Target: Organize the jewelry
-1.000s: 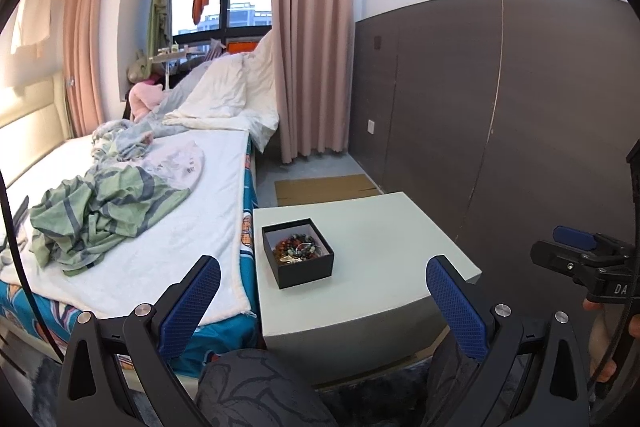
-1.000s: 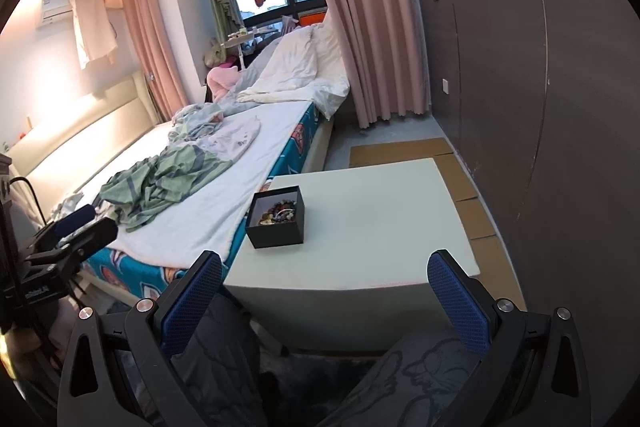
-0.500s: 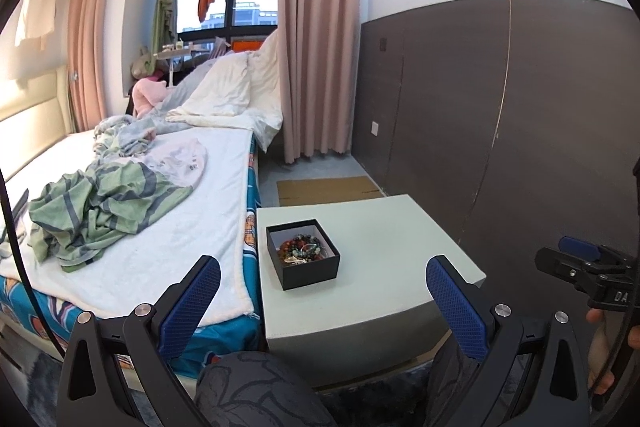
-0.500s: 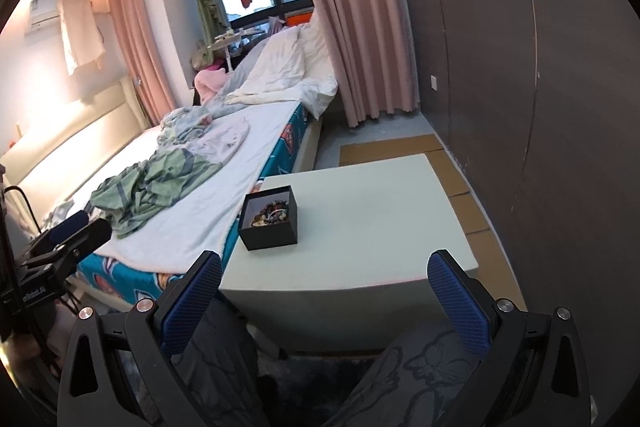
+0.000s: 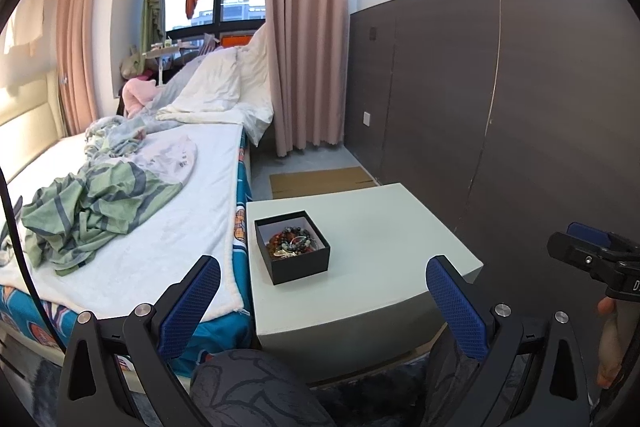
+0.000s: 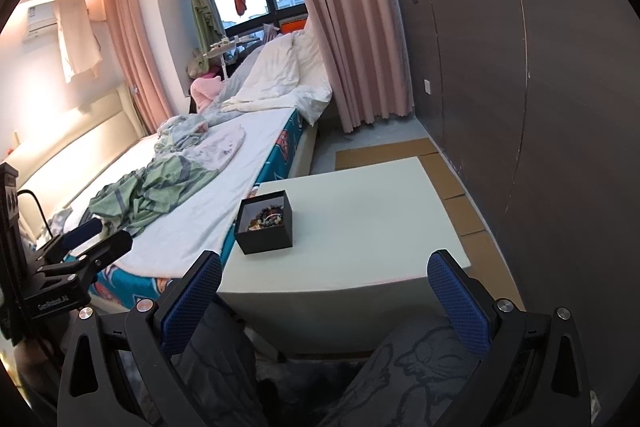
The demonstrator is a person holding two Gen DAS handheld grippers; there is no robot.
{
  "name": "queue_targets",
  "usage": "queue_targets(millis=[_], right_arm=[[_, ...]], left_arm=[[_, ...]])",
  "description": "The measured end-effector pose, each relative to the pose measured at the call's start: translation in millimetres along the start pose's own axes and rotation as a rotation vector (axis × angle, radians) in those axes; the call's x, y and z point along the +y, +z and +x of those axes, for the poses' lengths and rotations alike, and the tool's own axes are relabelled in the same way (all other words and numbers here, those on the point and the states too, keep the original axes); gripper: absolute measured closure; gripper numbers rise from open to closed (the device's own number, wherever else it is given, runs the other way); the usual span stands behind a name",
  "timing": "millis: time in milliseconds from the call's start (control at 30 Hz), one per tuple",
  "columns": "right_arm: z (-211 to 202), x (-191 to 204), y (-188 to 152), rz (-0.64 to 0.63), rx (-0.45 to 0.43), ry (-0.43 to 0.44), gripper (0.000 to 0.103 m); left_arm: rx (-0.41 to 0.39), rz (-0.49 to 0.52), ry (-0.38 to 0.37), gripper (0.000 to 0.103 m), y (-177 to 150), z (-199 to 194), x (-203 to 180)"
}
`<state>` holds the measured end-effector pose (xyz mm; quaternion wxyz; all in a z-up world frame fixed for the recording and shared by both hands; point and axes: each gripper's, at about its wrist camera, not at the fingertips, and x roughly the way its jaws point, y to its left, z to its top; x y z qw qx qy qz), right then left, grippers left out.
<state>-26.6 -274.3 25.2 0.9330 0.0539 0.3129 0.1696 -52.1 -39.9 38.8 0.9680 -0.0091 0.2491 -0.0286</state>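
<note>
Both grippers, left [image 5: 324,301] and right [image 6: 326,297], released, empty | box [image 5: 292,246] of tangled jewelry [image 5: 291,241] sat near table [image 5: 380,235] corner beside bed [image 5: 160,223] | we feared beads snagging, box tipping.

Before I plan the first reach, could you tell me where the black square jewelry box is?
The black square jewelry box sits open on the pale table, at its left edge beside the bed, in both wrist views.
</note>
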Motion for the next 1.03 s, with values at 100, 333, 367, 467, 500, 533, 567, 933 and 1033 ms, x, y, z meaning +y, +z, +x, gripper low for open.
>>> queue_targets(millis=[100,333,367,467,500,533,567,933,1033], right_arm=[[-0.4,1.3,0.2,0.000,0.000,0.001,0.000],[-2.4,1.9,0.3,-0.001,0.000,0.006,0.000],[-1.9,1.9,0.2,0.000,0.001,0.006,0.000],[-2.6,1.4,-0.8,0.002,0.006,0.006,0.000],[-2.9,0.8,-1.3,0.004,0.008,0.006,0.000],[-2.8,-0.8,-1.6,0.006,0.011,0.007,0.000],[-3.3,-1.8,-2.2,0.010,0.015,0.009,0.000],[-1.5,-21.4,-6.9,0.055,0.034,-0.024,0.000],[3.7,-24.0,-7.3,0.065,0.041,-0.026,0.000]], left_arm=[[0.001,-0.003,-0.003,0.001,0.3,0.1,-0.7],[0.001,-0.003,-0.003,0.001,-0.1,0.8,-0.9],[0.002,-0.003,-0.005,0.001,0.1,1.1,-1.0],[0.001,-0.008,-0.009,0.000,-0.2,1.4,-1.1],[0.000,-0.008,-0.011,0.001,-0.3,2.2,-1.7],[-0.002,-0.007,-0.011,0.001,-0.3,2.0,-2.3],[-0.005,-0.004,-0.008,0.001,-0.2,2.6,-3.4],[0.008,-0.003,-0.027,0.001,2.1,14.7,-10.9],[0.015,-0.001,-0.027,0.001,2.8,20.6,-10.8]])
